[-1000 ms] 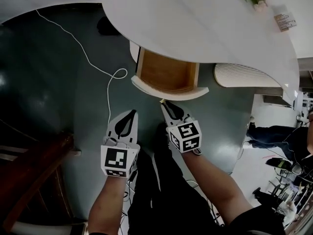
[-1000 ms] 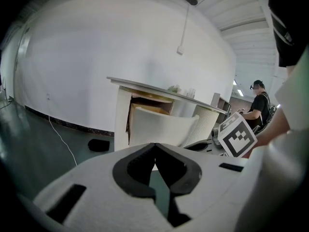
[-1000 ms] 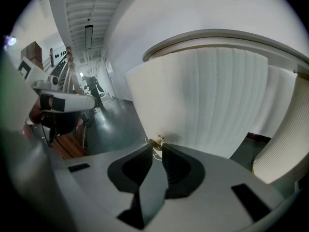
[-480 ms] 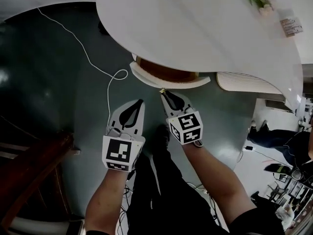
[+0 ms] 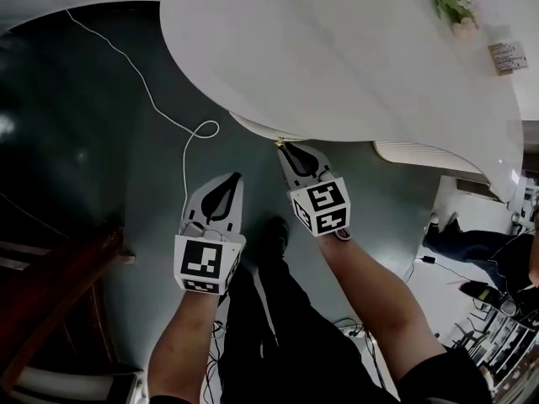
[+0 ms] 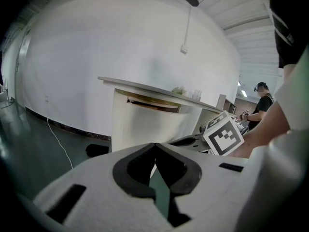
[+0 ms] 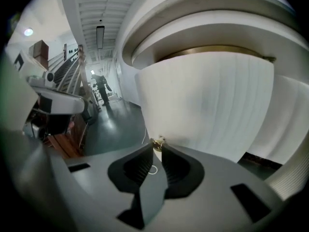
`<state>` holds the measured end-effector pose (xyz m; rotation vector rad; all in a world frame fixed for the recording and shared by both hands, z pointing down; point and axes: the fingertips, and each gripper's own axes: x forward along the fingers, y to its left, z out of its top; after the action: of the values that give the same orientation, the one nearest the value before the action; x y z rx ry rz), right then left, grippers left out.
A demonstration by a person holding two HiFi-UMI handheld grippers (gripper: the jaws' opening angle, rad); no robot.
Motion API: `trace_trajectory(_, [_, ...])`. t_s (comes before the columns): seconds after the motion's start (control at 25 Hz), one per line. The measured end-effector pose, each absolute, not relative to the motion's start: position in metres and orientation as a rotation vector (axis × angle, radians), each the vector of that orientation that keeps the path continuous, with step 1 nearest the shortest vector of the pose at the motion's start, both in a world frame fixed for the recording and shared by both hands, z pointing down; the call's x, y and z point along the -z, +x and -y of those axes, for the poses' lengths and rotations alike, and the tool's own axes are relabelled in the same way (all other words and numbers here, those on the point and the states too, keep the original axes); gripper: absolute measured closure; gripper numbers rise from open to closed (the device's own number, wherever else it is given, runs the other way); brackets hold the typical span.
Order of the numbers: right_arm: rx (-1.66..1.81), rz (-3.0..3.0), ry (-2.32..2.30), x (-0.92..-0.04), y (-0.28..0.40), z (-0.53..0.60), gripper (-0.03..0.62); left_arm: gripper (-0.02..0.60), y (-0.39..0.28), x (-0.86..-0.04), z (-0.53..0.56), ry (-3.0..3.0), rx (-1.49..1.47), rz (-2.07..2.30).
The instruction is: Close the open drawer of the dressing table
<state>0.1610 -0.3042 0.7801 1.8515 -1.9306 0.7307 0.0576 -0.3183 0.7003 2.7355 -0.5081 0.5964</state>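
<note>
one sliver of drawer (image 5: 258, 130) shows under tabletop (image 5: 337, 49); right tongs (image 5: 281, 146) pinch knob (image 7: 157, 142); left tongs (image 6: 154, 145) closed, empty.

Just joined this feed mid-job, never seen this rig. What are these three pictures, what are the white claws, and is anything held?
No robot: a person holds a two-jaw gripper in each hand. The head view looks steeply down from their head; the other two cameras ride on the grippers, looking along the jaws. The right gripper is shut on the small gold knob of the dressing table's drawer, whose curved front shows under the tabletop. The left gripper is shut and empty. On the tabletop lie a flower sprig and a card.
</note>
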Motion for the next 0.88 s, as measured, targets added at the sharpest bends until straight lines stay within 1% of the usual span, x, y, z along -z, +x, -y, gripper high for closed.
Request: trace_trajectory(0.88, [-0.794,1.926,2.027,-0.778,0.206,0.346,0.529,0.581,0.061,-0.708,0.334,2.721,-0.616,0.544])
